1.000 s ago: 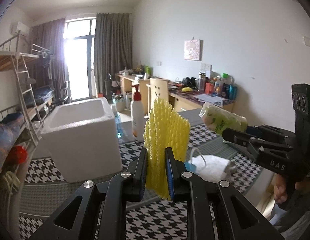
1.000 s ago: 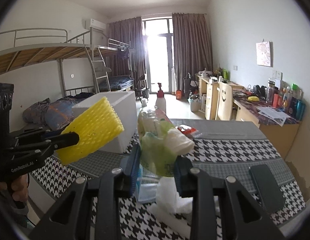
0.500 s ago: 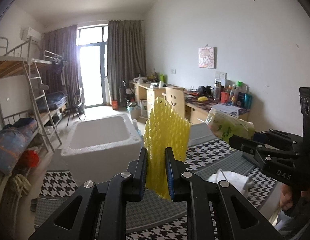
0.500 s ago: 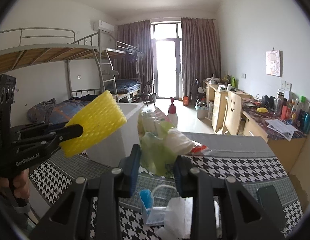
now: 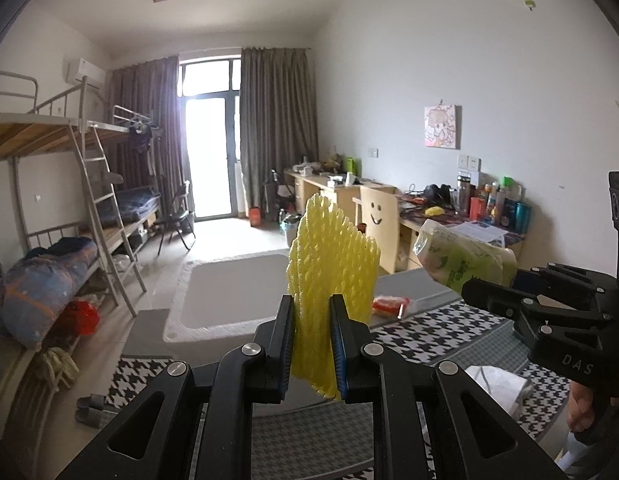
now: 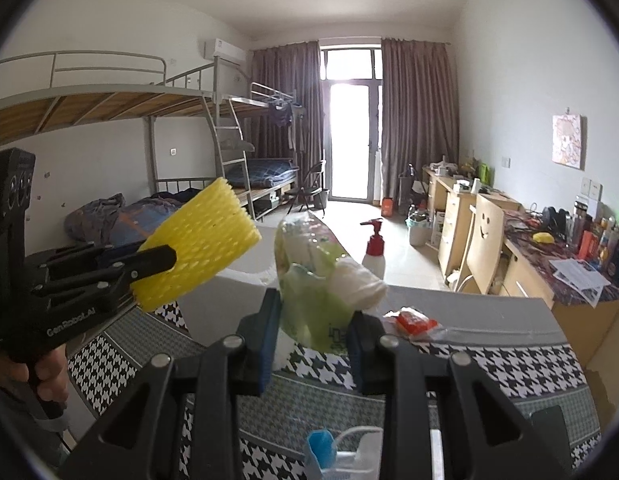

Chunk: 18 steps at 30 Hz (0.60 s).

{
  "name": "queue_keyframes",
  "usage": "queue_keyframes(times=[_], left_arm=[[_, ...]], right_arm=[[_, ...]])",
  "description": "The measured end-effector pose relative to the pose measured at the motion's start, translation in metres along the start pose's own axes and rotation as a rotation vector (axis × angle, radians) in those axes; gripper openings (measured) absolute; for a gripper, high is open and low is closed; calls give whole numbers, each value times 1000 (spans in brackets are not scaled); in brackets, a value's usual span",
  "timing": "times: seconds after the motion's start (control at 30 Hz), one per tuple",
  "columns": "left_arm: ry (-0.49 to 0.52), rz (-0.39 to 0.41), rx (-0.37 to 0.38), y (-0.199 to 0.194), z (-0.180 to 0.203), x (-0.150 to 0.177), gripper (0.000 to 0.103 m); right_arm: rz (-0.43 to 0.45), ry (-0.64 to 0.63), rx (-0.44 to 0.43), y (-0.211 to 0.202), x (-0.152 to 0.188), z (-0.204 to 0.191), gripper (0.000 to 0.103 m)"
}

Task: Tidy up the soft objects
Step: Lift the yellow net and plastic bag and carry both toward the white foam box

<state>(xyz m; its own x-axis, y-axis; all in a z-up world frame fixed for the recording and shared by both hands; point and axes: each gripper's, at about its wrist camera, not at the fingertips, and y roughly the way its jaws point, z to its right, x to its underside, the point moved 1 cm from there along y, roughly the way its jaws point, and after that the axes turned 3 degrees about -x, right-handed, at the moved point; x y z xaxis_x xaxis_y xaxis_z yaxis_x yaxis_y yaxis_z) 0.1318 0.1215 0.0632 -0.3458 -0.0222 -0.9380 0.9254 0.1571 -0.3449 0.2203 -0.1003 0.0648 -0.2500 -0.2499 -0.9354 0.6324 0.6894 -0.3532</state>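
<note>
The left claw (image 5: 311, 350) is clamped on a yellow foam net sleeve (image 5: 331, 276), which stands upright between its pads. Beside it, the right claw (image 6: 314, 344) grips a crumpled green-and-clear plastic bag (image 6: 315, 280) (white wadding bulges from one side). Beyond and below both lies the white foam box (image 5: 229, 300), open-topped, on the houndstooth-covered worktop (image 6: 489, 364), with a small red packet (image 6: 415, 322) just past the right claw.
</note>
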Motion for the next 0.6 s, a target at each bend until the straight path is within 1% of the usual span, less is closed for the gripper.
queue_keyframes(times=[0.2,0.27,0.4,0.6], left_arm=[[-5,9,-30,4,-5,-8,18],[-15,15,-57,6,-10,-11,18],[-36,18,-86,13,-20,-17,18],[-52,25,-139,20,-28,-22,18]], right_arm=[[-4,-18,-14,12,-12,-6,35],[-5,-23,-16,16,-16,-7,35],[-20,-32,-22,24,-25,-8,35],[-19,-51,-13,35,-37,-11,35]])
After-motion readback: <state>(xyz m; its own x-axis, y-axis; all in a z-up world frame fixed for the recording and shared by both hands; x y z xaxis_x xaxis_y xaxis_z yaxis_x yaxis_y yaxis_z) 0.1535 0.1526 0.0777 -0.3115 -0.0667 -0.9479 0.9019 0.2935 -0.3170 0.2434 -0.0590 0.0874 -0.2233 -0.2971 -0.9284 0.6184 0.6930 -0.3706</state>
